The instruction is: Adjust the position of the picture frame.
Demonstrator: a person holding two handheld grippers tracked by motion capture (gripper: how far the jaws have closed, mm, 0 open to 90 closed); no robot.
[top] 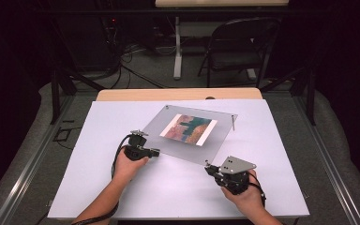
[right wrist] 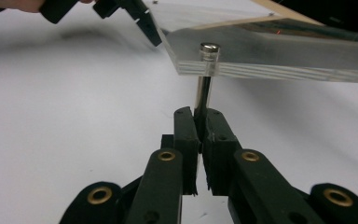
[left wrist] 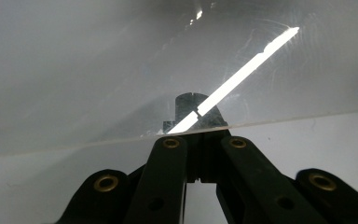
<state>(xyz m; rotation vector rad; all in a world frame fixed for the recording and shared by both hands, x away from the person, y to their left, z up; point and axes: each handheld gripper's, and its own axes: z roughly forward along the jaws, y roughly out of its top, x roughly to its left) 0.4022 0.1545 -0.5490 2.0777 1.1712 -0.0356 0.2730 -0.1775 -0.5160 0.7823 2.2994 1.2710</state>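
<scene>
A clear acrylic panel [top: 176,143] holds a colourful picture [top: 189,129] and stands on thin metal posts above the white table cover [top: 168,187]. My left gripper [top: 157,151] is shut on the panel's near left edge; in the left gripper view its jaw tips [left wrist: 196,116] show through the panel [left wrist: 98,70]. My right gripper [top: 207,165] is at the near right corner. In the right gripper view it [right wrist: 200,116] is shut on the metal post [right wrist: 202,91] just under the panel [right wrist: 284,58]. The left gripper [right wrist: 137,18] shows at the far corner there.
Another metal post [top: 233,123] stands at the panel's far right corner. The wooden table edge [top: 178,93] runs behind the white cover. A dark folding chair [top: 236,47] and a table leg [top: 177,51] stand on the floor beyond.
</scene>
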